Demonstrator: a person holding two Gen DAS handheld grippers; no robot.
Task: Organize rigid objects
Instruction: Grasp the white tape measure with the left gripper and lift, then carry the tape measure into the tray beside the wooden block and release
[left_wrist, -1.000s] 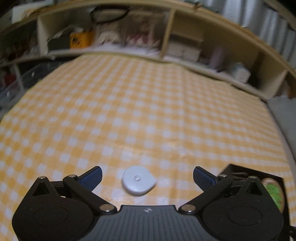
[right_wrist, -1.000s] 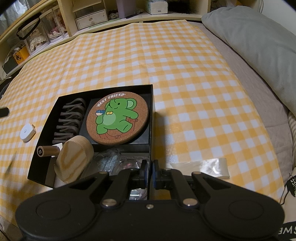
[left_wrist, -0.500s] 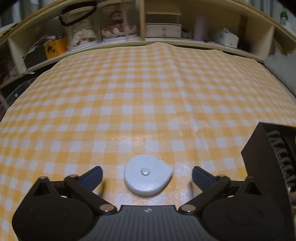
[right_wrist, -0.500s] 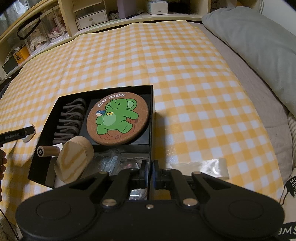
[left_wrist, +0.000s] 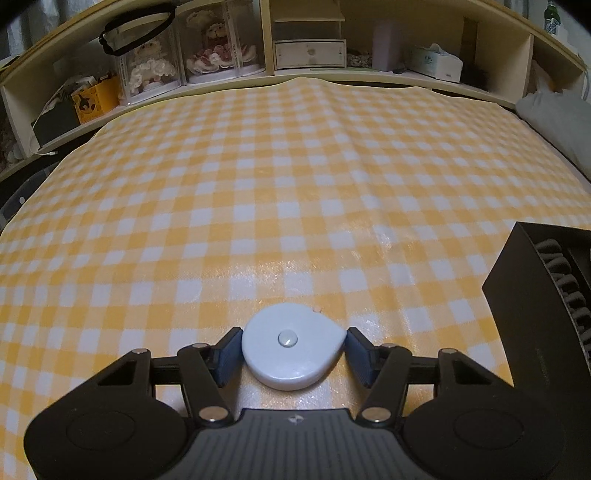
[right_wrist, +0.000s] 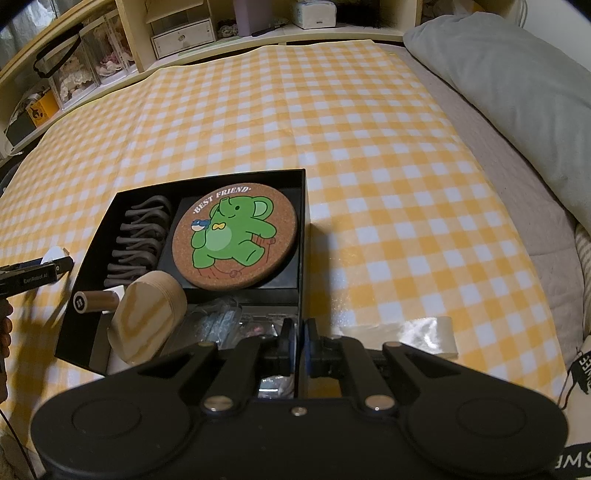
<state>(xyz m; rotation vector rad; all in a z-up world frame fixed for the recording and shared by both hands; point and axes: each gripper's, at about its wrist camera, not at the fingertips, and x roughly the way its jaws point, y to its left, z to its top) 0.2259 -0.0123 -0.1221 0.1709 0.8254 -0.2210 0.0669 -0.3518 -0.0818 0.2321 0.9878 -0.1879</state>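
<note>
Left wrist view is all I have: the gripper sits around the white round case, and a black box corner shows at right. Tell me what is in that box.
Observer: A round cork coaster printed with a green elephant lies in the far right part of the black box.
Operator: Now report the right gripper.
Observer: The right gripper is shut on the box's right wall, at its near end.
</note>
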